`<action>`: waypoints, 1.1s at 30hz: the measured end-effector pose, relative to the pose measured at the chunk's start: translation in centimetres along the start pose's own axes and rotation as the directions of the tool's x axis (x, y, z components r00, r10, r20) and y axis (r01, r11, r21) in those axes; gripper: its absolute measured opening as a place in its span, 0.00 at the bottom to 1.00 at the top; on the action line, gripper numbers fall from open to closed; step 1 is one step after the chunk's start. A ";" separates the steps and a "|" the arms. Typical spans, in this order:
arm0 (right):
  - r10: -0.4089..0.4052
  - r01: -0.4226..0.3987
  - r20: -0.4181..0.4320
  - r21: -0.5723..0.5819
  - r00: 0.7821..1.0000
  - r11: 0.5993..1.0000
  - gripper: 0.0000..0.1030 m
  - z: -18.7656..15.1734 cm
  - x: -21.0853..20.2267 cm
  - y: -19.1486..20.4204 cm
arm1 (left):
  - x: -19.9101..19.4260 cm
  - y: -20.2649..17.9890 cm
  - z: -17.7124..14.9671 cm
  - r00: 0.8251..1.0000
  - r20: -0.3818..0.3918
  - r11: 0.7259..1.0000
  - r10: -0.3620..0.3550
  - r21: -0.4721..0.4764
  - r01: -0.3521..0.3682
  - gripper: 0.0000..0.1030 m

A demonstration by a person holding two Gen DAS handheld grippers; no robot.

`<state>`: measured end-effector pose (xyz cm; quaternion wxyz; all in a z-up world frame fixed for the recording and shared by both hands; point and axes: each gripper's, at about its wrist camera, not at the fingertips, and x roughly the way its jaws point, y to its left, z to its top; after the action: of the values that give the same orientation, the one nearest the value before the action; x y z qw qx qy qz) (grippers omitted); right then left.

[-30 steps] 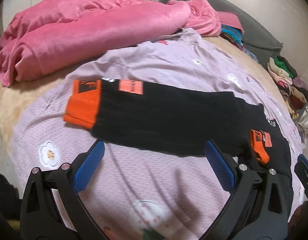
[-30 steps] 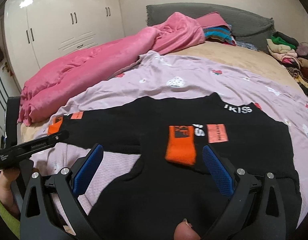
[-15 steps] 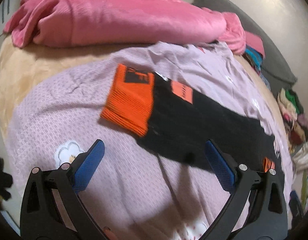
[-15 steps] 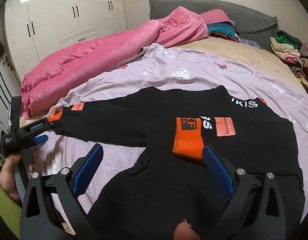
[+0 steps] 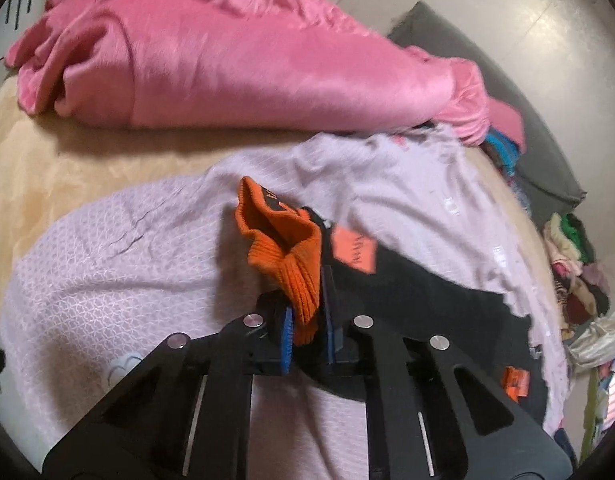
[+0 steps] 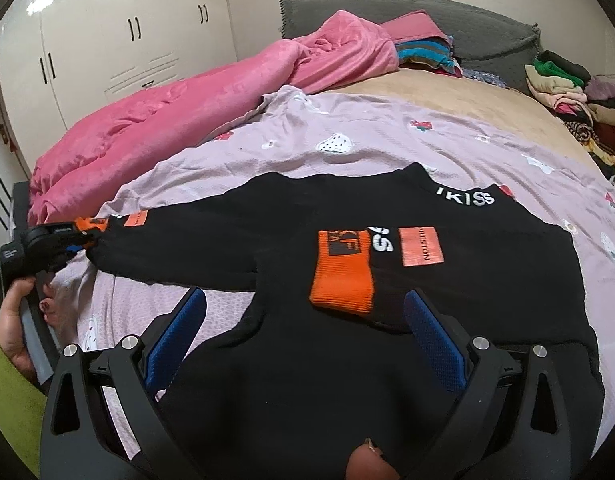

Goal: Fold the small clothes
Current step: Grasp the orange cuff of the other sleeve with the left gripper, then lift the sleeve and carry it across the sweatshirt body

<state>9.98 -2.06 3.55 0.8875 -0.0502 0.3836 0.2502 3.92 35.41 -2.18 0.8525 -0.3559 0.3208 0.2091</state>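
Right wrist view: a bed is carrying a lilac sheet, and a black sweater is lying flat on it, its left sleeve stretching out leftward. The left tool is pinching that sleeve's orange cuff shut. The right tool is hovering wide open, empty, over the body, where the sleeve would fold.

The sweater lies flat on the sheet at the near side of the bed. Its one cuff is folded in over the chest; its other sleeve stretches out to the left of it. Behind the sweater, along the bed's left edge, lies the blanket. To the sweater's far right sits a heap of clothes, and behind it all the headboard.
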 end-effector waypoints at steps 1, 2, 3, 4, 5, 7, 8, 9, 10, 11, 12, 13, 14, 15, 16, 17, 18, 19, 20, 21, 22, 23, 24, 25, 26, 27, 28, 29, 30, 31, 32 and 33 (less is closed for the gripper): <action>-0.001 0.001 0.003 0.005 1.000 1.000 0.96 0.0 -0.2 -0.3 | -0.6 -0.4 0.0 1.000 0.009 1.000 -0.017 0.006 0.017 0.04; -0.002 0.002 0.006 0.009 1.000 1.000 0.96 0.0 -0.3 -0.5 | -1.2 -0.8 0.0 0.999 0.017 0.999 -0.031 0.014 0.031 0.04; -0.003 0.003 0.009 0.012 1.000 1.000 0.96 0.0 -0.4 -0.6 | -2.0 -1.5 0.1 0.998 0.028 0.998 -0.051 0.027 0.050 0.03; -0.002 0.002 0.014 0.019 1.000 1.000 0.96 0.0 -0.7 -0.9 | -2.7 -2.1 0.1 0.997 0.039 0.997 -0.065 0.040 0.063 0.02; -0.003 0.003 0.018 0.024 1.000 1.000 0.96 0.0 -0.9 -1.1 | -3.3 -2.6 0.1 0.996 0.046 0.996 -0.077 0.054 0.075 0.02; -0.006 0.005 0.028 0.034 1.000 0.999 0.96 0.0 -1.4 -1.6 | -4.7 -3.8 -0.2 0.993 0.064 0.992 -0.099 0.086 0.093 0.02; -0.009 0.007 0.033 0.040 0.999 0.999 0.96 0.0 -1.6 -1.9 | -5.4 -4.8 -0.2 0.991 0.071 0.988 -0.116 0.109 0.107 0.02; -0.012 0.010 0.035 0.047 0.999 0.999 0.96 0.0 -1.8 -2.2 | -5.7 -5.4 -0.3 0.990 0.073 0.986 -0.125 0.122 0.115 0.02; -0.015 0.013 0.037 0.055 0.999 0.998 0.96 -0.1 -2.1 -2.6 | -6.1 -6.2 -0.3 0.988 0.076 0.983 -0.137 0.137 0.126 0.02; -0.020 0.017 0.040 0.062 0.999 0.998 0.96 -0.1 -2.4 -2.9 | -6.6 -7.0 -0.4 0.985 0.081 0.978 -0.155 0.151 0.142 0.02; -0.023 0.020 0.044 0.067 0.999 0.998 0.96 -0.1 -2.7 -3.2 | -6.9 -7.6 -0.5 0.982 0.080 0.975 -0.171 0.160 0.157 0.02; -0.029 0.025 0.052 0.075 0.998 0.997 0.96 -0.1 -3.1 -3.6 | -7.0 -8.3 -0.7 0.980 0.077 0.972 -0.182 0.168 0.167 0.02; -0.034 0.030 0.057 0.081 0.998 0.996 0.96 -0.1 -3.4 -3.8 | -7.3 -8.9 -0.9 0.978 0.075 0.967 -0.195 0.179 0.179 0.02; -0.039 0.034 0.063 0.086 0.997 0.996 0.96 -0.1 -3.8 -4.1 | -7.7 -9.7 -1.2 0.975 0.074 0.962 -0.209 0.192 0.192 0.02; -0.048 0.041 0.070 0.095 0.996 0.995 0.96 -0.2 -4.3 -4.5 | -7.6 -10.4 -1.3 0.974 0.072 0.959 -0.217 0.203 0.198 0.02; -0.055 0.047 0.076 0.103 0.996 0.994 0.96 -0.2 -4.7 -4.8 | -7.7 -11.2 -1.6 0.972 0.068 0.954 -0.226 0.219 0.207 0.02; -0.059 0.050 0.079 0.107 0.995 0.993 0.96 -0.2 -4.9 -5.0 | -7.8 -11.9 -1.8 0.970 0.061 0.947 -0.237 0.237 0.216 0.02; -0.066 0.056 0.084 0.116 0.994 0.992 0.96 -0.3 -5.4 -5.4 | -7.9 -12.6 -2.0 0.969 0.057 0.941 -0.242 0.257 0.220 0.02; -0.074 0.063 0.090 0.122 0.993 0.991 0.96 -0.4 -5.8 -5.7 | -8.2 -13.5 -2.5 0.968 0.058 0.932 -0.246 0.289 0.220 0.02; -0.085 0.072 0.095 0.130 0.992 0.989 0.96 -0.5 -6.2 -6.1 | -8.4 -14.1 -2.8 0.966 0.057 0.925 -0.252 0.307 0.223 0.02; -0.092 0.078 0.099 0.137 0.991 0.988 0.96 -0.5 -6.5 -6.4 | -8.2 -14.5 -3.0 0.965 0.049 0.920 -0.260 0.315 0.232 0.02; -0.099 0.084 0.103 0.143 0.990 0.986 0.96 -0.6 -6.8 -6.7 | -8.1 -14.9 -3.2 0.962 0.038 0.915 -0.270 0.320 0.245 0.02; -0.106 0.089 0.106 0.150 0.989 0.985 0.96 -0.7 -7.1 -7.0 | -8.1 -15.6 -3.5 0.960 0.027 0.909 -0.280 0.328 0.256 0.02; -0.115 0.097 0.110 0.159 0.987 0.983 0.96 -0.8 -7.5 -7.4 | -8.1 -16.0 -3.8 0.959 0.024 0.905 -0.284 0.336 0.260 0.02; -0.123 0.103 0.115 0.168 0.986 0.980 0.96 -0.9 -7.8 -7.8 | -8.0 -16.4 -3.9 0.957 0.020 0.901 -0.288 0.344 0.264 0.02; -0.126 0.105 0.117 0.174 0.985 0.979 0.96 -0.9 -8.0 -8.1 | -8.0 -16.8 -4.2 0.955 0.013 0.897 -0.296 0.348 0.274 0.02; -0.131 0.107 0.120 0.187 0.984 0.977 0.96 -1.0 -8.4 -8.6 | -8.1 -17.2 -4.4 0.952 0.005 0.892 -0.305 0.352 0.283 0.02; -0.134 0.109 0.121 0.196 0.984 0.975 0.96 -1.1 -8.6 -8.9 | -8.1 -17.8 -4.7 0.950 -0.005 0.886 -0.313 0.359 0.294 0.02; -0.139 0.112 0.122 0.204 0.983 0.973 0.96 -1.2 -8.8 -9.2 | -8.2 -18.4 -4.8 0.948 -0.009 0.881 -0.318 0.366 0.299 0.02; -0.147 0.118 0.125 0.213 0.981 0.970 0.96 -1.3 -9.1 -9.6 | -8.2 -18.8 -5.1 0.947 -0.013 0.877 -0.322 0.373 0.303 0.02; -0.151 0.121 0.128 0.221 0.980 0.968 0.96 -1.4 -9.3 -9.9 | -8.3 -19.1 -5.3 0.945 -0.018 0.873 -0.327 0.377 0.309 0.02; -0.156 0.122 0.132 0.231 0.979 0.965 0.96 -1.6 -9.6 -10.3 | -8.3 -19.6 -5.6 0.942 -0.026 0.867 -0.334 0.384 0.317 0.02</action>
<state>8.39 -15.38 8.17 0.9292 0.0412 0.3372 0.1458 7.32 17.26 9.85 0.9348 -0.2271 0.2729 0.0031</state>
